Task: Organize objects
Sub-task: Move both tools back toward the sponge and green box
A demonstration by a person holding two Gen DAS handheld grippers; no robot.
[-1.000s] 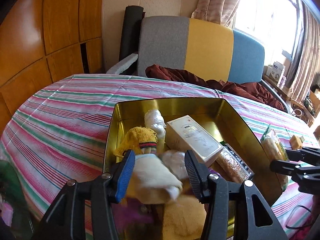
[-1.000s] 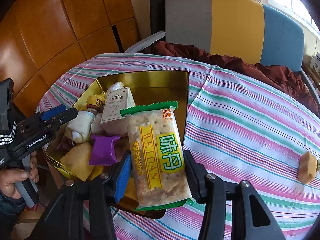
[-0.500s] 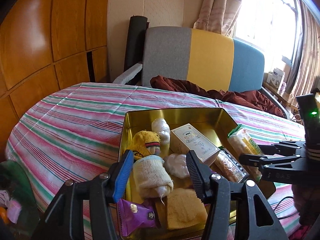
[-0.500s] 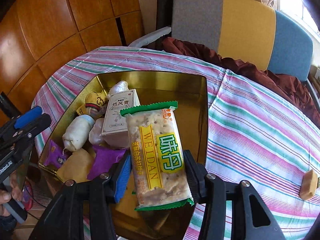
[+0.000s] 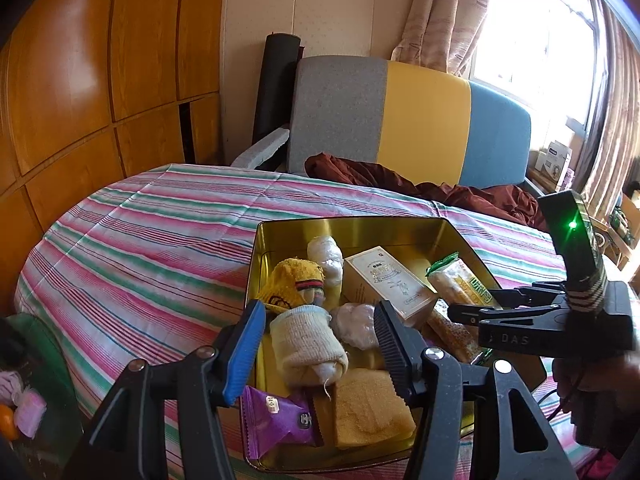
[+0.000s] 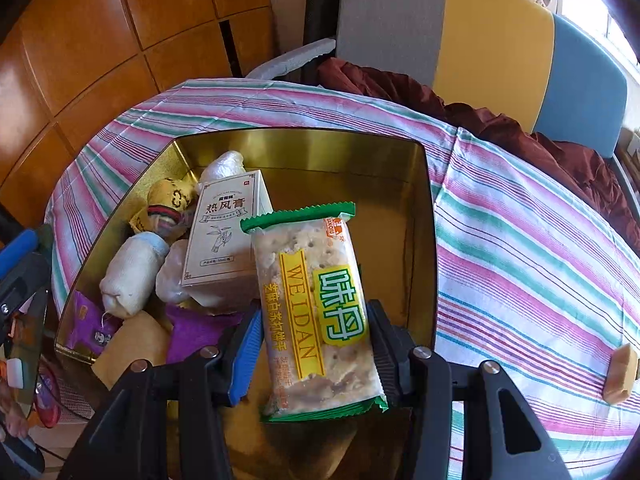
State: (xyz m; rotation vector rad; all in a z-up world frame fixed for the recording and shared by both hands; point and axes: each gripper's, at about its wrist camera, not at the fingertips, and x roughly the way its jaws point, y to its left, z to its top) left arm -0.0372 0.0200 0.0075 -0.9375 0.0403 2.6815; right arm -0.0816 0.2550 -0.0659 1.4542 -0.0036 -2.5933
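Observation:
A gold tin box (image 5: pixel 352 226) (image 6: pixel 424 240) sits on the striped tablecloth. It holds a cream carton (image 5: pixel 384 284) (image 6: pixel 224 236), a rolled white cloth (image 5: pixel 306 344) (image 6: pixel 130 276), a yellow knitted doll (image 5: pixel 296 280), a purple packet (image 5: pixel 280 420) and a tan sponge (image 5: pixel 370 408). My right gripper (image 6: pixel 316 348) is shut on a green-edged cracker packet (image 6: pixel 316 304) and holds it over the tin's right half; the packet also shows in the left wrist view (image 5: pixel 460 284). My left gripper (image 5: pixel 320 344) is open and empty above the tin's near end.
A small tan block (image 6: pixel 620 368) lies on the cloth at the right. A sofa (image 5: pixel 400 120) with a maroon blanket (image 5: pixel 400 180) stands behind the table. Wooden panels are on the left. The table edge falls off at the near left.
My left gripper has pulled back and up from the white cloth roll, which now lies in the tin. My right gripper has carried the cracker packet left, over the tin.

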